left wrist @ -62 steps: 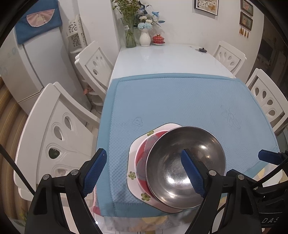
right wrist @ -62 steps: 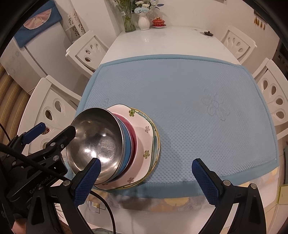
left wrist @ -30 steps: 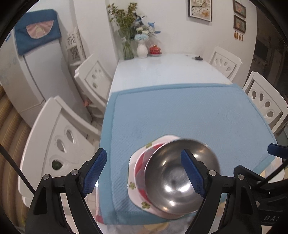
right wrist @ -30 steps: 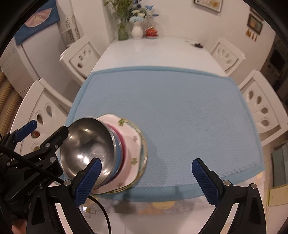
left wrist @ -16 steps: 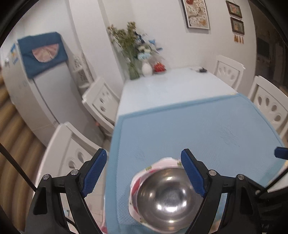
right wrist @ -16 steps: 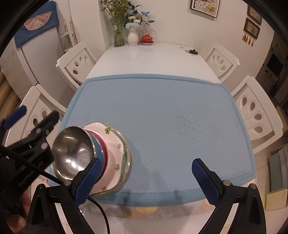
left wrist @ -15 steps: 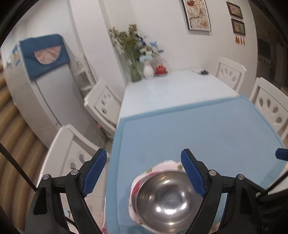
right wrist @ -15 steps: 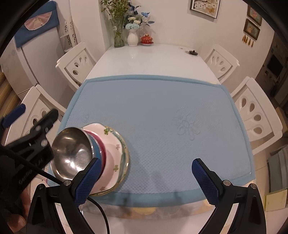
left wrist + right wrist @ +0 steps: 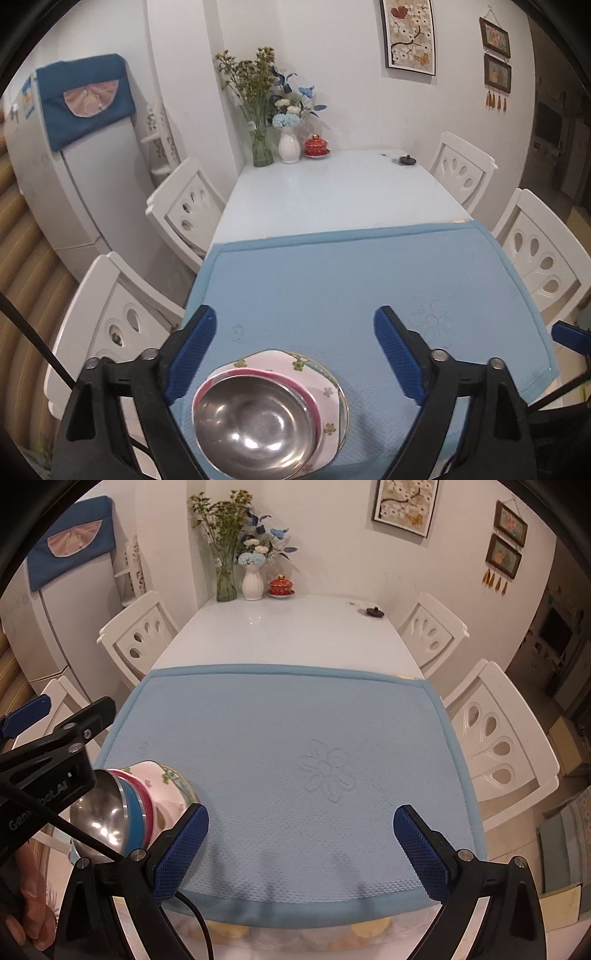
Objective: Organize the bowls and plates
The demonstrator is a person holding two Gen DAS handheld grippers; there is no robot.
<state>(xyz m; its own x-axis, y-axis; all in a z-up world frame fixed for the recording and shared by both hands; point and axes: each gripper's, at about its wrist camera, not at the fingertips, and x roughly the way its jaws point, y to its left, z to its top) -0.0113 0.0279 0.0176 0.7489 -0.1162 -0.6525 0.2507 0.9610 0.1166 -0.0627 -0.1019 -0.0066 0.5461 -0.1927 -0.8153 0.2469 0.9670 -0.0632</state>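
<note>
A stack of dishes is seen at the near-left corner of the blue mat (image 9: 351,280): a steel bowl (image 9: 255,424) on top, nested in a blue bowl (image 9: 135,805) and a pink bowl (image 9: 147,794), all set on a floral plate (image 9: 325,384) w/ a second plate edge just visible under it. The left gripper (image 9: 291,354) is held above the stack, jaws spread wide and just opened further; nothing is gripped, no pad touches the dishes. The right gripper (image 9: 301,849) is held over bare mat to the right of the stack, jaws wide, nothing between them. The mat covers the near half of a white table (image 9: 332,192); vases (image 9: 289,147) and a red cup (image 9: 316,146) are kept at the far end. White chairs (image 9: 184,210) are set on both sides.
</note>
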